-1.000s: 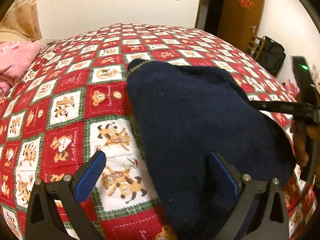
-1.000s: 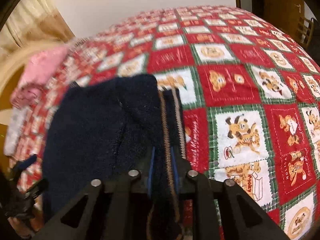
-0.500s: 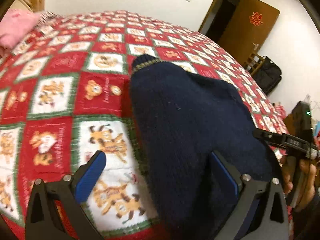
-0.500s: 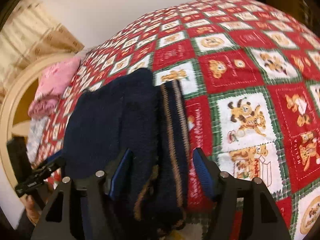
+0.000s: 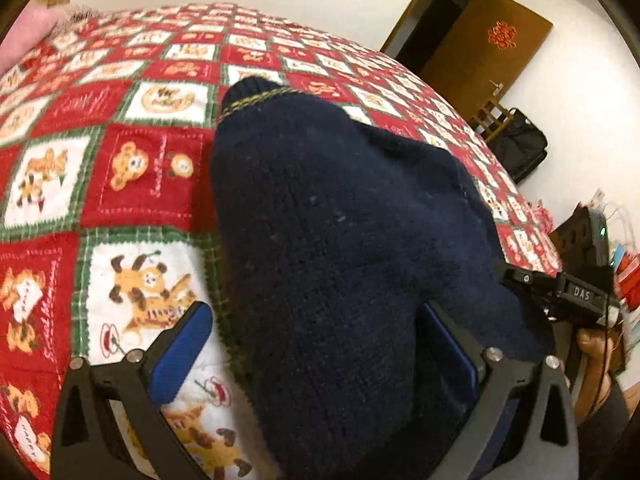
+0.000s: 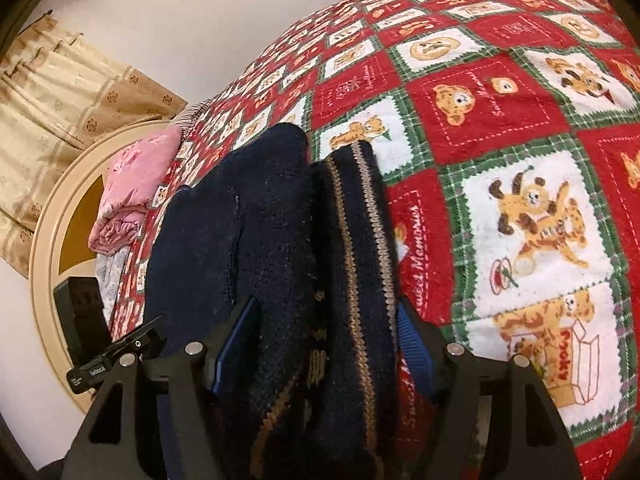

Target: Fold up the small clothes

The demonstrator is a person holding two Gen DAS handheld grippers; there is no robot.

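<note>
A navy knitted sweater lies folded on the red patchwork quilt, its yellow-striped cuff pointing away. My left gripper is open and straddles the sweater's near left edge, one blue pad over the quilt, the other on the knit. In the right wrist view the sweater's striped hem is folded on top. My right gripper stands around that fold, its jaws opening with the cloth loose between the pads. Each gripper shows at the edge of the other's view: the right gripper, the left gripper.
A folded pink garment lies on a pile at the bed's head end, by a round cream headboard and curtains. A brown door, a wooden chair and a black bag stand beyond the bed's far right side.
My right gripper, shut on the striped hem a second ago, has let it go and spread wide. Both grippers have sunk closer to the sweater and rolled a little.
</note>
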